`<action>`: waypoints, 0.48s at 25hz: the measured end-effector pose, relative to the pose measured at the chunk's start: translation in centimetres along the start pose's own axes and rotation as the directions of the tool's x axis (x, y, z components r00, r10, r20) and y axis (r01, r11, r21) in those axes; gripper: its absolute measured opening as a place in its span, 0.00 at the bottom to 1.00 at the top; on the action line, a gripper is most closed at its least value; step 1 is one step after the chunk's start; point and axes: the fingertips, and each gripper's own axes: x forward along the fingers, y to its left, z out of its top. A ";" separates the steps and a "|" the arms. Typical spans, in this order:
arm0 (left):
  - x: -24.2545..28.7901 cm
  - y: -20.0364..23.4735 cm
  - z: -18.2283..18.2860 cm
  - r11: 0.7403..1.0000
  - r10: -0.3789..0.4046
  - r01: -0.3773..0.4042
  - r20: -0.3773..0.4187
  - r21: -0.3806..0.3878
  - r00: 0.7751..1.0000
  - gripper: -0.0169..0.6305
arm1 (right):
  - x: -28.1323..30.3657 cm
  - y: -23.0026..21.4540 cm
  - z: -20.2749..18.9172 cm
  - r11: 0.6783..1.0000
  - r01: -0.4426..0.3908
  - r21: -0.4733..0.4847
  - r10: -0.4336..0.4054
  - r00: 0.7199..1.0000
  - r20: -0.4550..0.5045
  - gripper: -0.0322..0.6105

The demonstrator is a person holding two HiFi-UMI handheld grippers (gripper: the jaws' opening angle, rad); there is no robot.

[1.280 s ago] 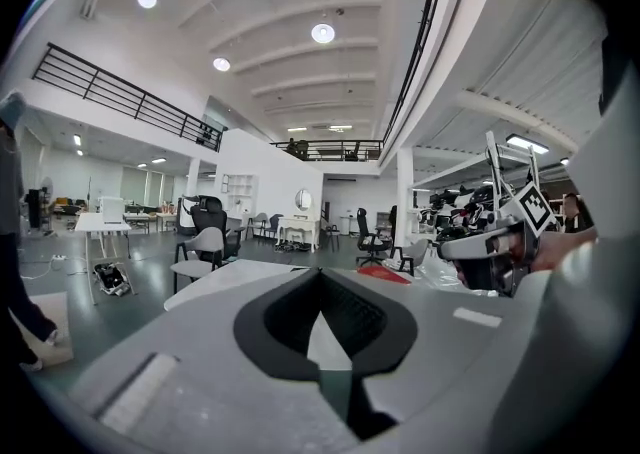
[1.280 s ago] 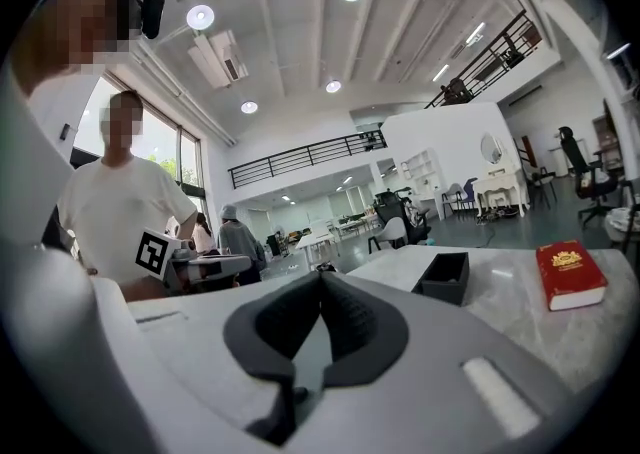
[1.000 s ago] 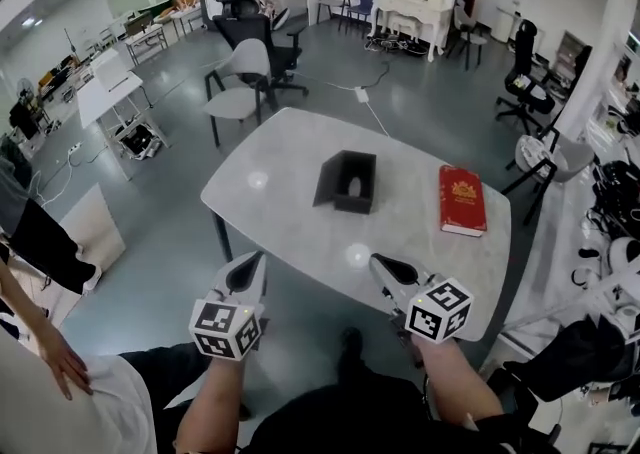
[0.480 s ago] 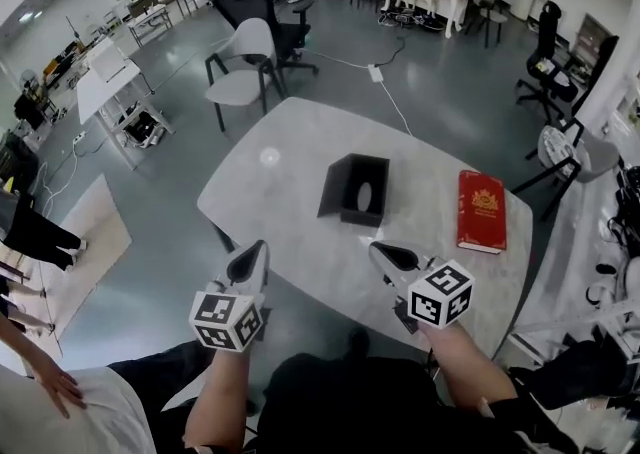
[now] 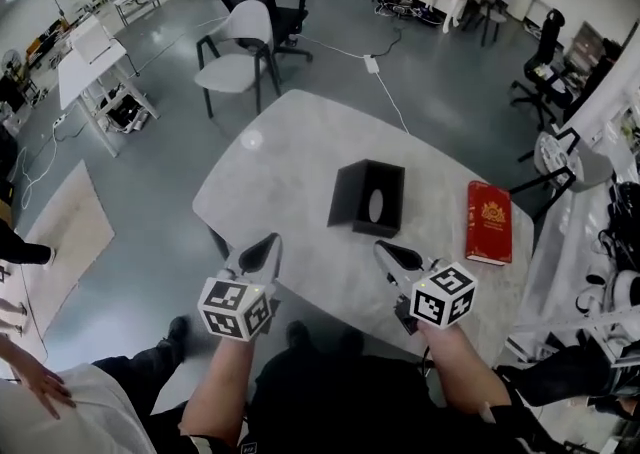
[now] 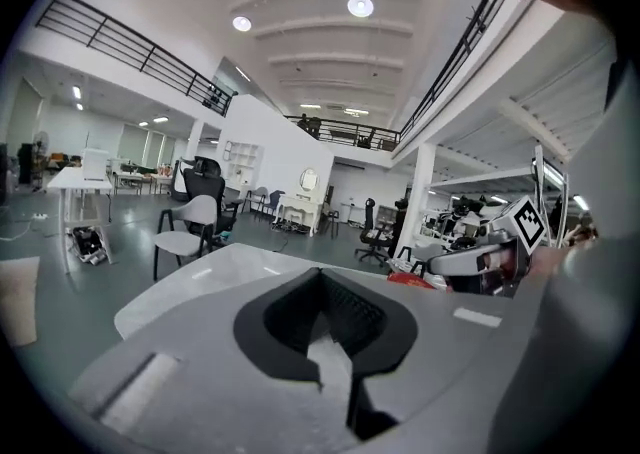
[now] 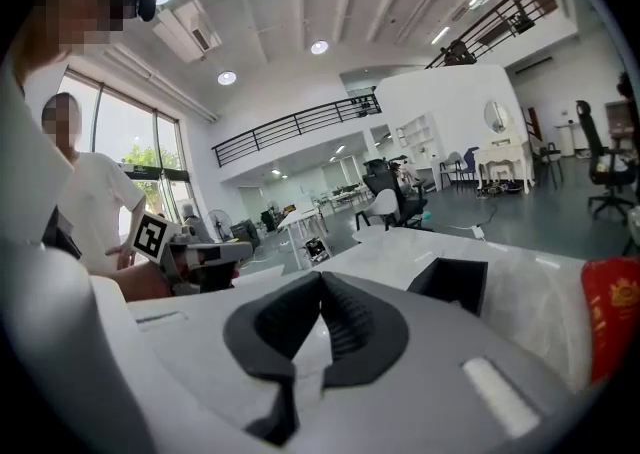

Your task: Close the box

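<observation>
head view looks steeply down on a pale, rounded table (image 5: 300, 172) in a big open workroom with a grey floor. the black box (image 5: 368, 197) sits near the middle of the table, its top open toward the camera and a pale oval showing inside it. a red book (image 5: 490, 222) with a gold emblem lies flat to the box's right, apart from it, close to the table's right edge.

both grippers are held low at the table's near edge, well short of the box and touching nothing. the left gripper (image 5: 268, 242) points up toward the table's near left side, with its marker cube just behind it. the right gripper (image 5: 385, 250) points toward the box from the near right.

left gripper view shows the left gripper's (image 6: 322, 277) dark ribbed pads brought together at the tips with nothing between them; the tabletop lies beyond, and the right gripper appears off to the side.

right gripper view shows that gripper's (image 7: 320, 280) jaws likewise closed on nothing. the box (image 7: 452, 284) stands ahead and a little right of them on the table, and the red book (image 7: 612, 314) sits at the far right edge of the view.

a grey chair (image 5: 235, 57) stands on the floor beyond the table's far left corner.
</observation>
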 end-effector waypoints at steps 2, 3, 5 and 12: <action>0.4 2.0 -0.1 1.000 -0.020 0.020 -0.002 -0.016 1.000 0.04 | 2.0 0.5 0.0 1.000 0.021 0.016 -0.021 1.000 -0.004 0.05; 0.4 2.9 -0.3 1.000 -0.022 0.022 -0.006 -0.007 1.000 0.04 | 3.1 0.9 -0.3 1.000 0.029 0.010 -0.029 1.000 -0.012 0.05; 0.2 4.9 -0.9 1.000 -0.014 0.015 -0.018 0.023 1.000 0.04 | 5.1 2.2 -0.7 0.999 0.039 -0.022 -0.039 0.999 -0.032 0.05; 0.9 10.3 -1.1 0.998 -0.030 0.032 -0.046 0.050 0.998 0.04 | 10.7 4.0 -0.1 0.983 0.102 -0.150 -0.118 0.988 -0.099 0.05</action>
